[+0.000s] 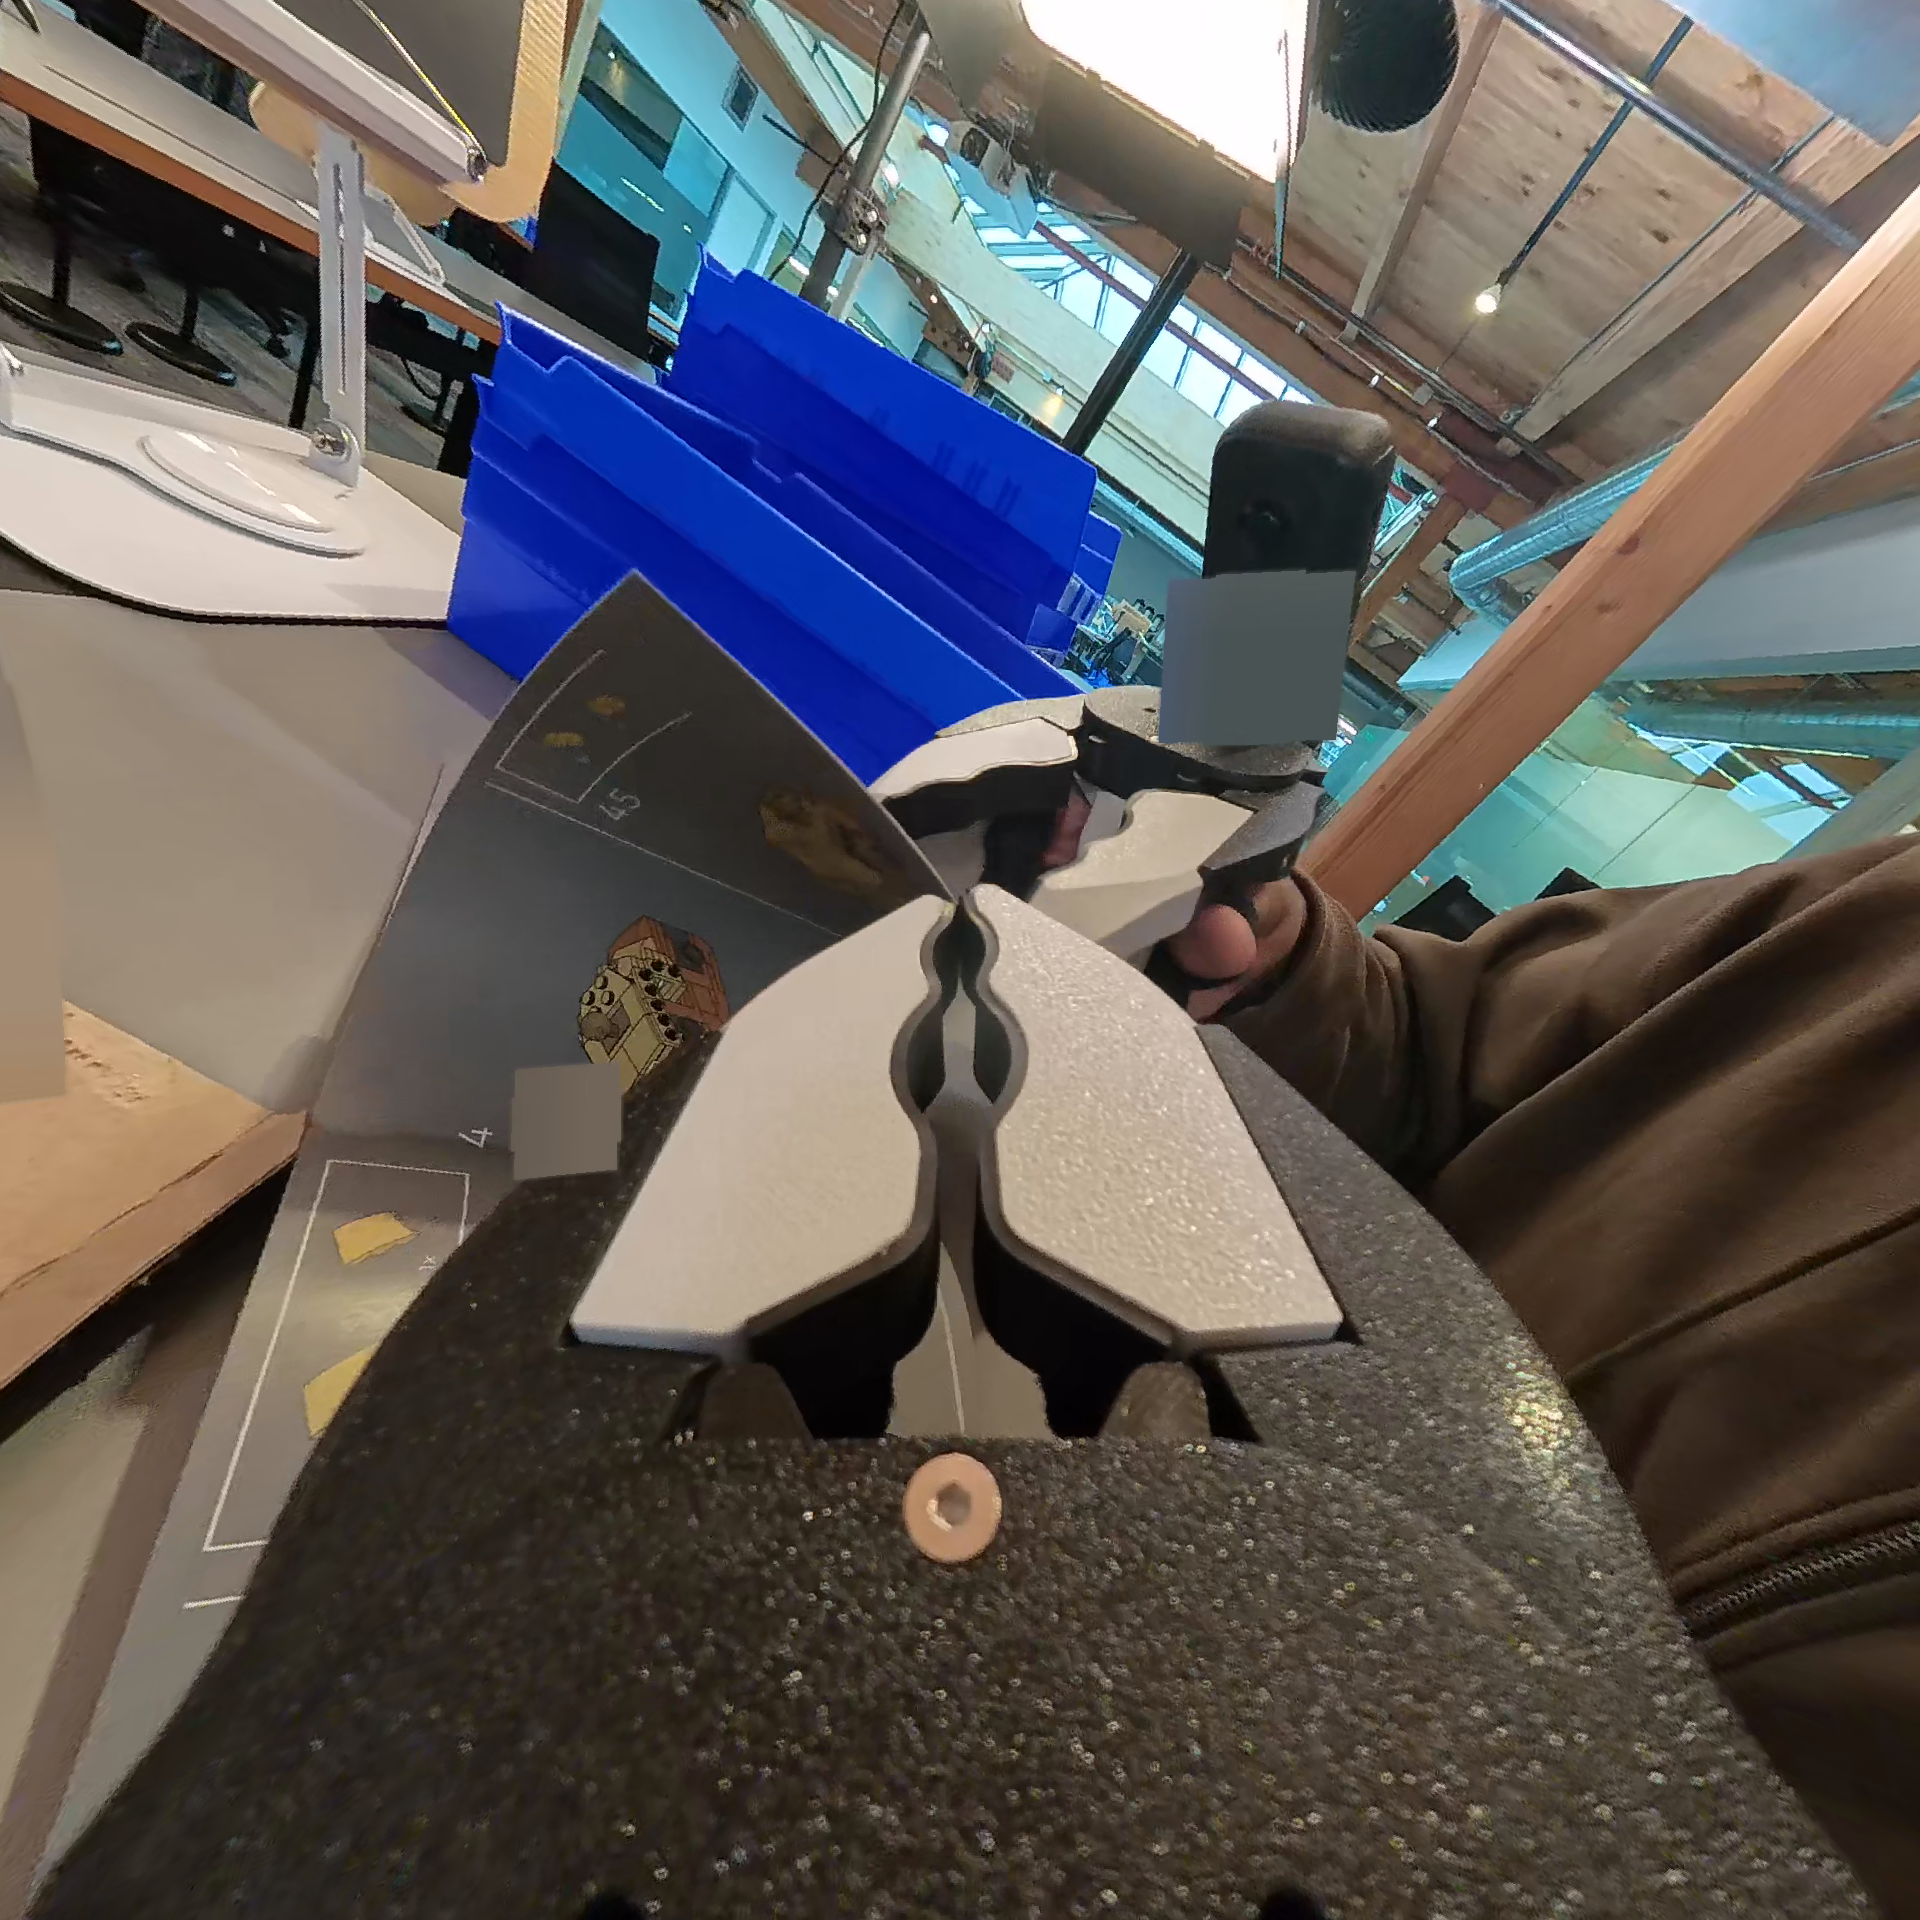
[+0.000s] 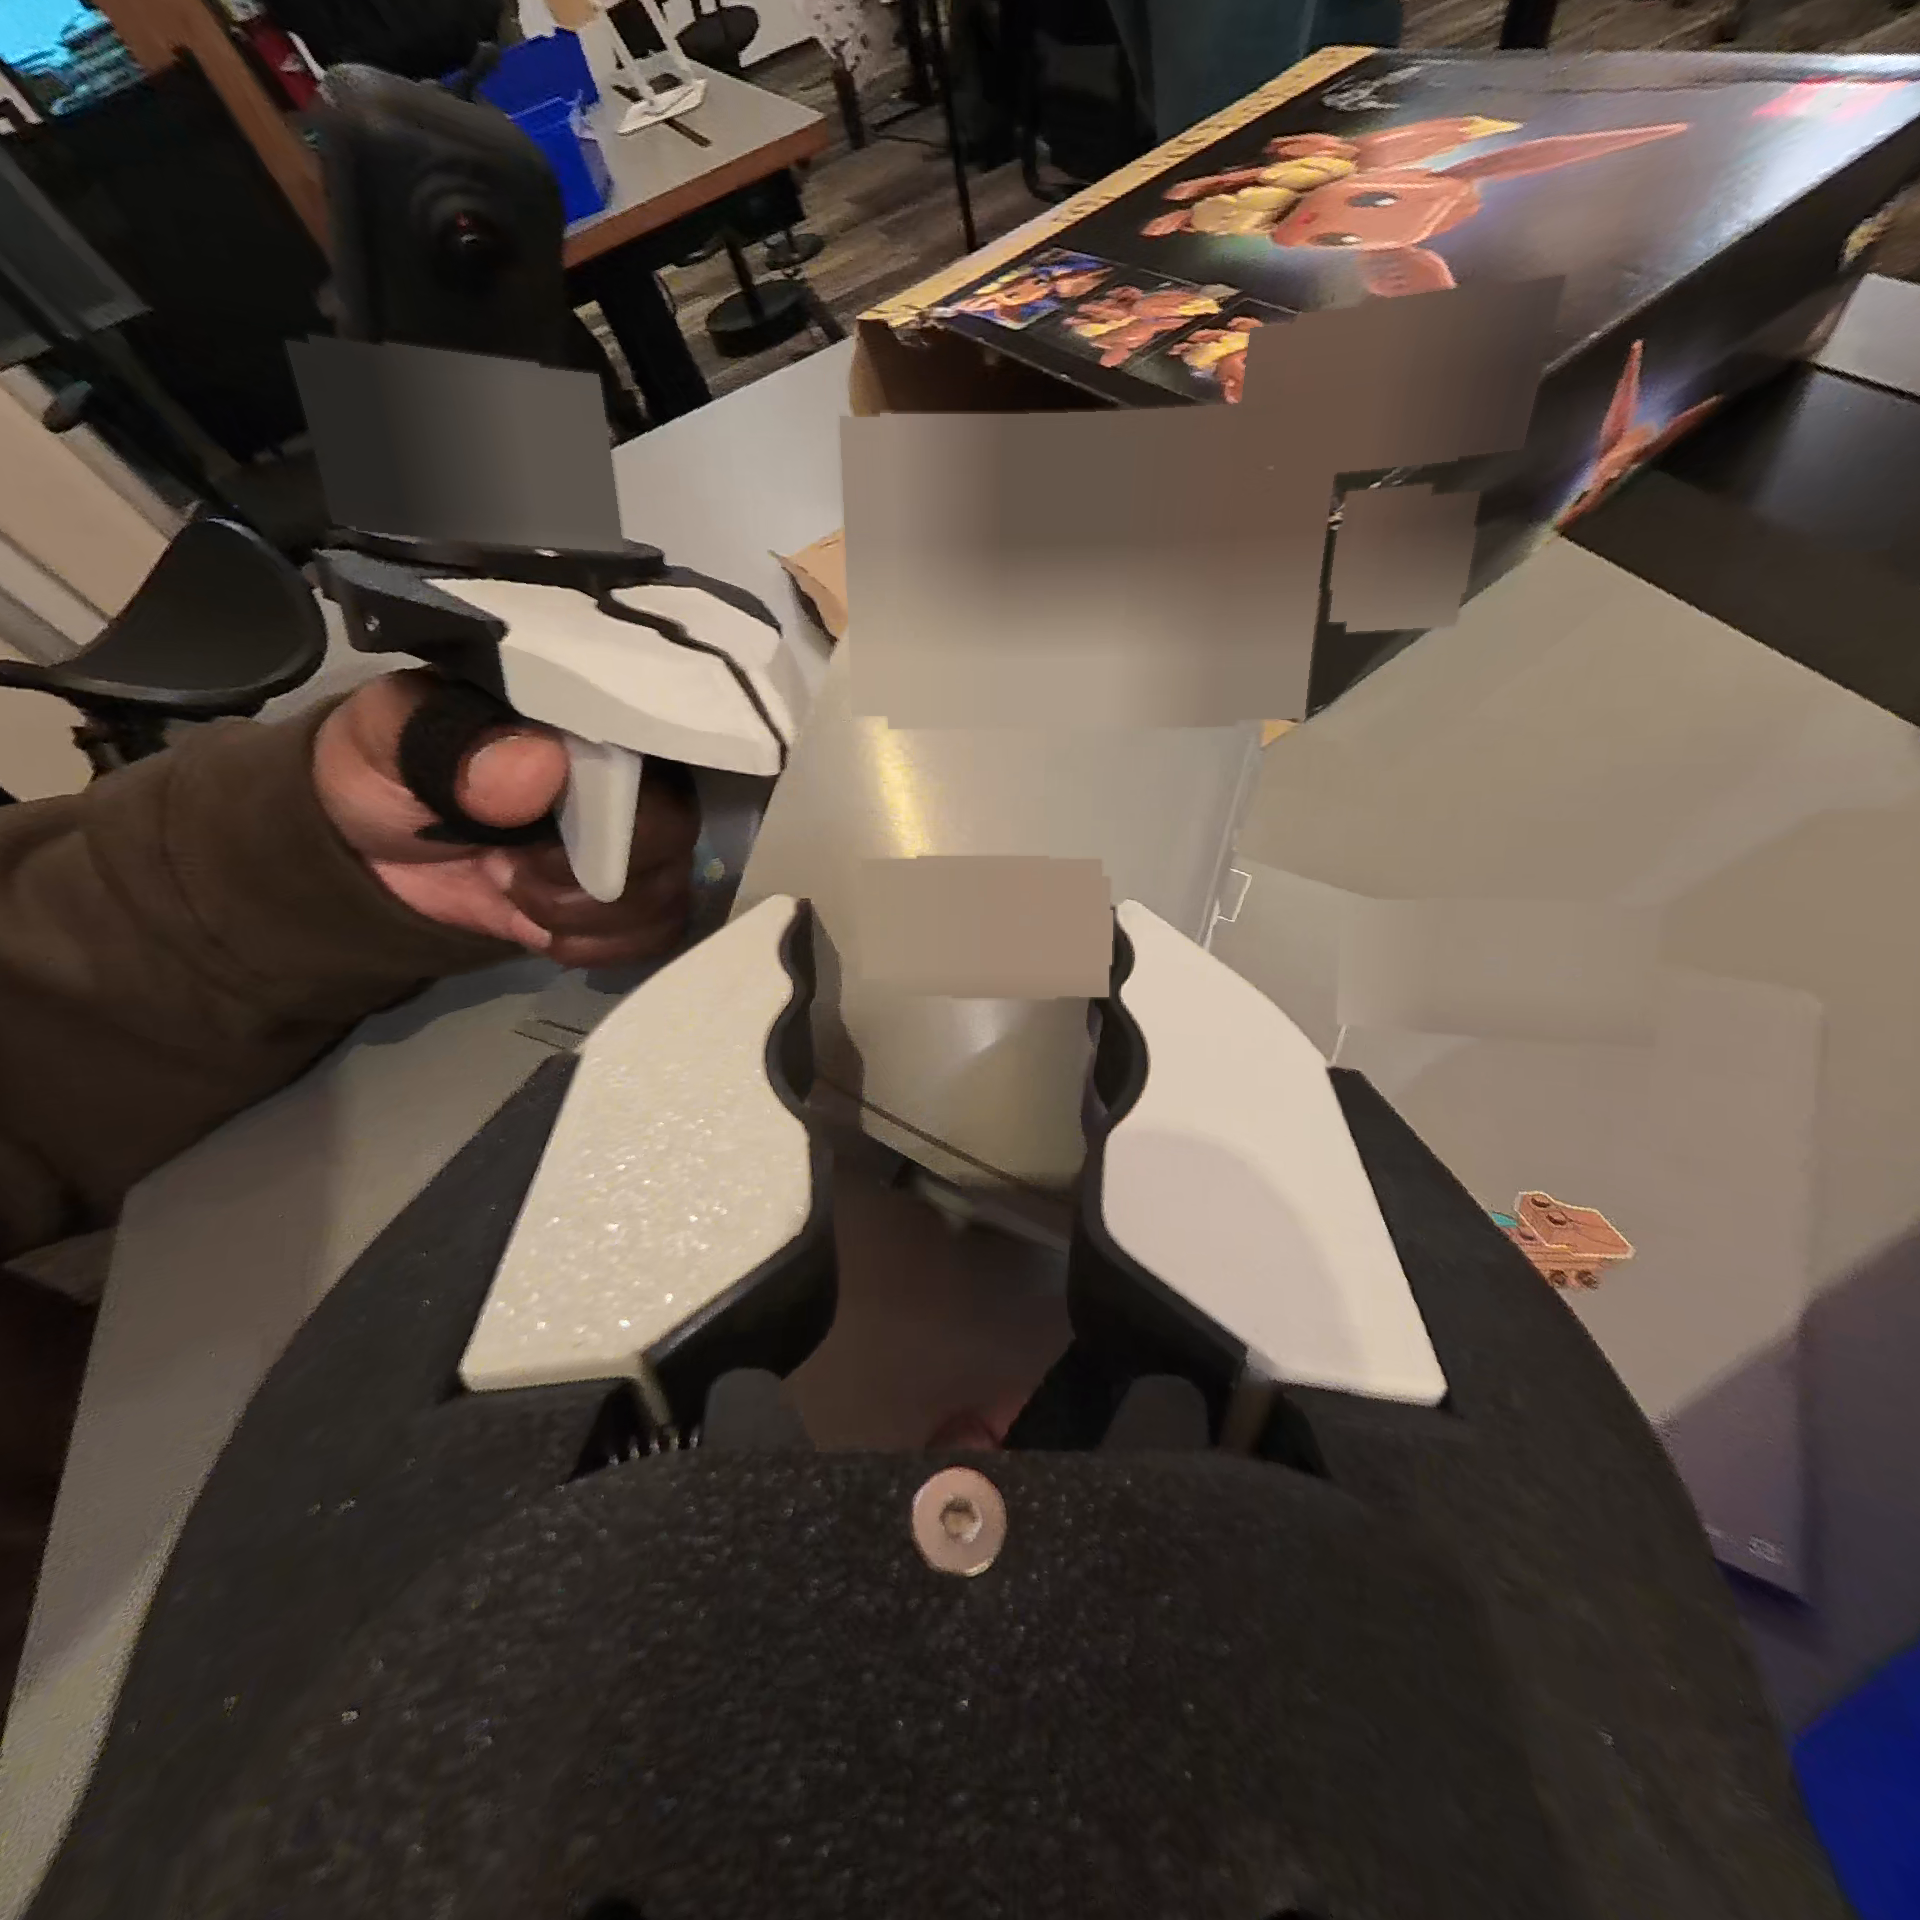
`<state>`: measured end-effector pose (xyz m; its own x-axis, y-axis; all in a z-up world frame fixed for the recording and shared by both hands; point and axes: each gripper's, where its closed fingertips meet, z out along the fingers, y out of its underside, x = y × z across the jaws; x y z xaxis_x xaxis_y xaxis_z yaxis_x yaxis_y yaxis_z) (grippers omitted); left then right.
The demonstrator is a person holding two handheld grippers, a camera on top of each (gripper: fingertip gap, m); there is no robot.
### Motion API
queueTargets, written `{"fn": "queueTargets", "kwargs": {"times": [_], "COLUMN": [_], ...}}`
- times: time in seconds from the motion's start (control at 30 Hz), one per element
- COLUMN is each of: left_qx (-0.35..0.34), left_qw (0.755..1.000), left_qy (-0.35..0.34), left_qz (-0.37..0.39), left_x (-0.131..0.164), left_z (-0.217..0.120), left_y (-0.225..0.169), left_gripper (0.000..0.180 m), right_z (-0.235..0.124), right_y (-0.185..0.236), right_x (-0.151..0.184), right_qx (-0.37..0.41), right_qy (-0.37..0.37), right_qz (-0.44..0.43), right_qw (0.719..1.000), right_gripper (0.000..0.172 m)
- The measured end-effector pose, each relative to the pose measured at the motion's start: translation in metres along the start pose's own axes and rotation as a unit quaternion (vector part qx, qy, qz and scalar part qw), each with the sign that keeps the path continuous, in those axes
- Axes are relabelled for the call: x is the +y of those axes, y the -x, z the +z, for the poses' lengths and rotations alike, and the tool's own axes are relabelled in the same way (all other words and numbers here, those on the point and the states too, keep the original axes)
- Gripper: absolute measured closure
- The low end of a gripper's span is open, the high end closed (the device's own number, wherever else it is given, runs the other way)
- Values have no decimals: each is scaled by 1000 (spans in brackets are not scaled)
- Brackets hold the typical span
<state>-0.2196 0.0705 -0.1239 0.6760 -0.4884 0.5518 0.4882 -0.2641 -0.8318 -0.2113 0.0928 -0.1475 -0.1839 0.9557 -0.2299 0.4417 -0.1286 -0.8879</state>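
Note:
My left gripper is shut on the edge of a dark grey booklet page printed with brick-model pictures, and the page curves up from the table. The right wrist view shows the same gripper pinching the pale glossy back of that page. My right gripper is open, its fingertips standing wide apart right in front of the lifted page without pressing on it. It also shows open in the left wrist view, just beyond my left fingertips.
Blue plastic bins stand behind the booklet, with a white stand to their left. A slanted wooden post rises at right. A large opened toy box lies beyond the booklet. Brown sleeves hold both grippers. My two grippers' fingertips are within a few centimetres of each other.

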Motion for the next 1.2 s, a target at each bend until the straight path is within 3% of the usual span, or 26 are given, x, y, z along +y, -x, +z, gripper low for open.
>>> {"fn": "queueTargets", "kwargs": {"times": [0.1, 0.2, 0.5, 1.2], "left_qx": [-4, -10, -21, -40], "left_qw": [1000, 1000, 1000, 999], "left_qy": [0, -1, 2, 13], "left_qz": [1, 5, 20, 35], "left_x": [0, -1, -1, 1], "left_z": [-1, -1, -1, -1], "left_y": [1, 3, 2, 6], "left_gripper": [180, 180, 180, 180], "right_z": [-3, -6, -4, -16], "right_y": [-7, 9, 30, 0], "right_x": [-2, -11, -4, -11], "right_qx": [19, -17, 54, 148], "right_qy": [-4, -28, 6, 15], "right_qz": [3, -2, -158, -191], "right_qw": [1000, 999, 986, 970], "right_gripper": [119, 118, 113, 121]}}
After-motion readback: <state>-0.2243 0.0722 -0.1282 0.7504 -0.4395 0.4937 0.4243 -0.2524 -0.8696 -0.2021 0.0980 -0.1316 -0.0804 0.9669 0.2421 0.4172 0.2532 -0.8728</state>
